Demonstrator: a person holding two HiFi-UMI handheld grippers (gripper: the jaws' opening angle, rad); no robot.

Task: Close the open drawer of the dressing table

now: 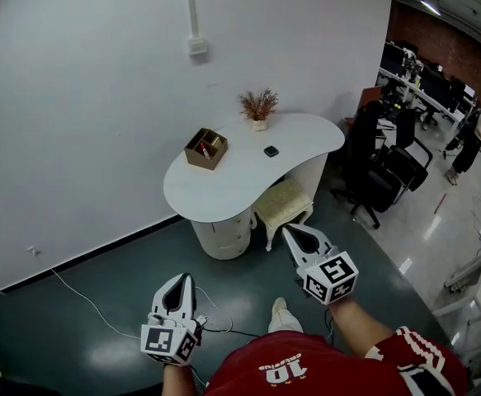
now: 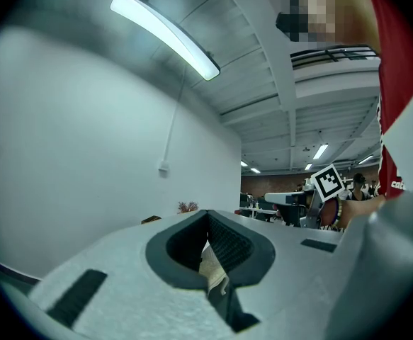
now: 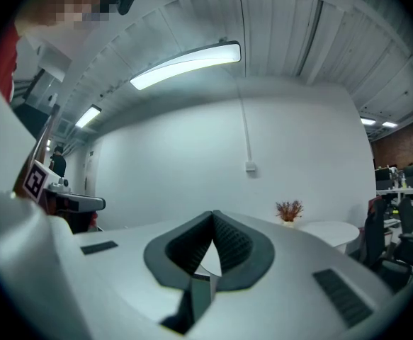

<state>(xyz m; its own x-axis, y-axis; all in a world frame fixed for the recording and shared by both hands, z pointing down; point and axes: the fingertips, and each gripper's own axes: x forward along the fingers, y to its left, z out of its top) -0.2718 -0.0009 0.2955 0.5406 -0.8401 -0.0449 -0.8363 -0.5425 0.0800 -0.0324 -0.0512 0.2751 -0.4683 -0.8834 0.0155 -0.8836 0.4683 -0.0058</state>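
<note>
The white dressing table (image 1: 248, 172) stands against the wall ahead, with its round drawer pedestal (image 1: 223, 233) under the left end and a cushioned stool (image 1: 283, 205) tucked beside it. From this distance I cannot make out which drawer stands open. My left gripper (image 1: 181, 279) hovers low over the floor, well short of the pedestal, shut and empty. My right gripper (image 1: 289, 230) is shut too, its tip near the stool's front. In the left gripper view the left gripper (image 2: 207, 212) shows jaws meeting; the right gripper view shows the right gripper (image 3: 214, 214) the same.
On the tabletop sit a wooden box (image 1: 206, 148), a dried plant (image 1: 259, 107) and a small dark object (image 1: 271, 151). Black office chairs (image 1: 380, 172) crowd the table's right side. A white cable (image 1: 91, 304) trails across the floor. A person (image 1: 471, 143) walks at far right.
</note>
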